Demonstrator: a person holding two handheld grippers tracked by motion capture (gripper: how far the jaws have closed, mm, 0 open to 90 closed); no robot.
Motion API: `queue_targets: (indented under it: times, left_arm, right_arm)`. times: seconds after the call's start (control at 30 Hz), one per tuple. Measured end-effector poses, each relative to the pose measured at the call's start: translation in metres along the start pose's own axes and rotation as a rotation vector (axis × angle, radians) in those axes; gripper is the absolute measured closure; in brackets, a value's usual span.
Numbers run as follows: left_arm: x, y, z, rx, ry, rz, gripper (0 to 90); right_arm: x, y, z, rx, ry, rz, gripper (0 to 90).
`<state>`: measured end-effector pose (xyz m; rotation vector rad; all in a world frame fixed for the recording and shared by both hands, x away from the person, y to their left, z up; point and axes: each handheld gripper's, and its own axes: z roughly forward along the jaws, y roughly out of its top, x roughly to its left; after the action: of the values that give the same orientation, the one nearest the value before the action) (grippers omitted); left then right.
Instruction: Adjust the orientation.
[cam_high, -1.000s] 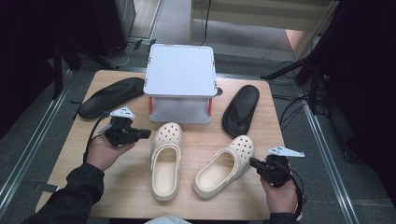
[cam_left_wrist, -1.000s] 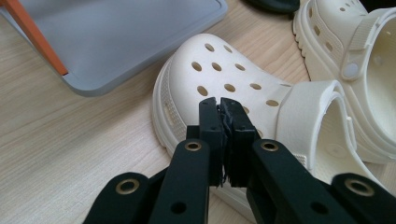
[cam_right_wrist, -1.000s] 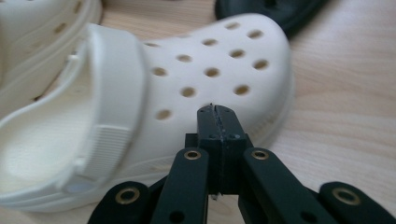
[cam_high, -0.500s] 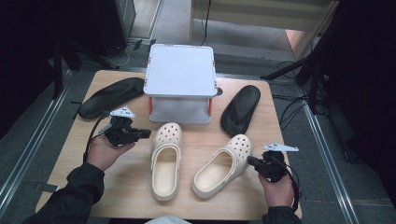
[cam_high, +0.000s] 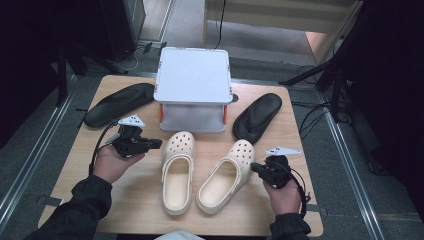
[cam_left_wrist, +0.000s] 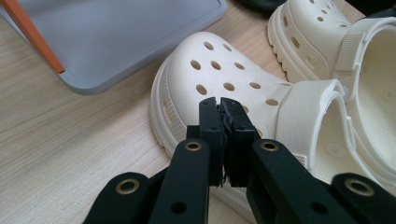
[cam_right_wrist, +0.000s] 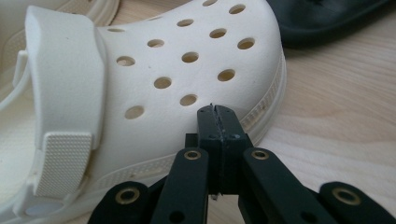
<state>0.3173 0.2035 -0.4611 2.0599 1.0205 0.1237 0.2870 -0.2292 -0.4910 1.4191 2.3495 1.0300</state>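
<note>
Two cream clogs lie side by side on the wooden table (cam_high: 70, 170). The left clog (cam_high: 176, 170) points straight away from me; the right clog (cam_high: 227, 175) is angled, toe to the upper right. My left gripper (cam_high: 159, 143) is shut and empty, its tips close beside the left clog's toe (cam_left_wrist: 219, 70). My right gripper (cam_high: 253, 167) is also shut and empty, its tips right against the outer side of the right clog (cam_right_wrist: 187, 79); I cannot tell whether they touch.
A grey box with a flat lid and orange clasps (cam_high: 193, 87) stands at the back centre. A black insole (cam_high: 119, 103) lies at the back left, and another black insole (cam_high: 257, 116) lies at the back right. Bare wood lies on both sides of the clogs.
My right gripper has slid left toward the right clog, and the clog looks nudged slightly left. The left gripper has stayed where it was.
</note>
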Motion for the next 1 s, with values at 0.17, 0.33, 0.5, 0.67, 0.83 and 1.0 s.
queue_targets:
  times: [0.17, 0.33, 0.5, 0.67, 0.83, 1.0]
  left_arm:
    - [-0.001, -0.001, 0.000, 0.004, -0.002, 0.001, 88.5]
    - [0.000, -0.002, -0.001, -0.001, 0.004, -0.004, 88.9]
    - [0.002, -0.006, -0.001, -0.008, -0.008, -0.032, 89.3]
    - [0.002, -0.012, -0.005, -0.010, 0.000, -0.047, 89.2]
    - [0.002, -0.016, -0.007, -0.008, 0.008, -0.052, 89.2]
    - [-0.001, -0.022, -0.006, 0.003, 0.015, -0.053, 89.2]
  right_arm:
    - [0.006, 0.010, 0.010, 0.000, 0.019, -0.027, 90.0]
    - [0.012, 0.020, 0.020, 0.002, 0.031, -0.052, 90.0]
    - [0.013, 0.027, 0.028, -0.003, 0.047, -0.061, 90.0]
    - [0.015, 0.034, 0.035, -0.001, 0.060, -0.088, 90.0]
    - [0.018, 0.042, 0.042, 0.002, 0.075, -0.107, 90.0]
    - [0.019, 0.050, 0.051, 0.003, 0.105, -0.121, 90.0]
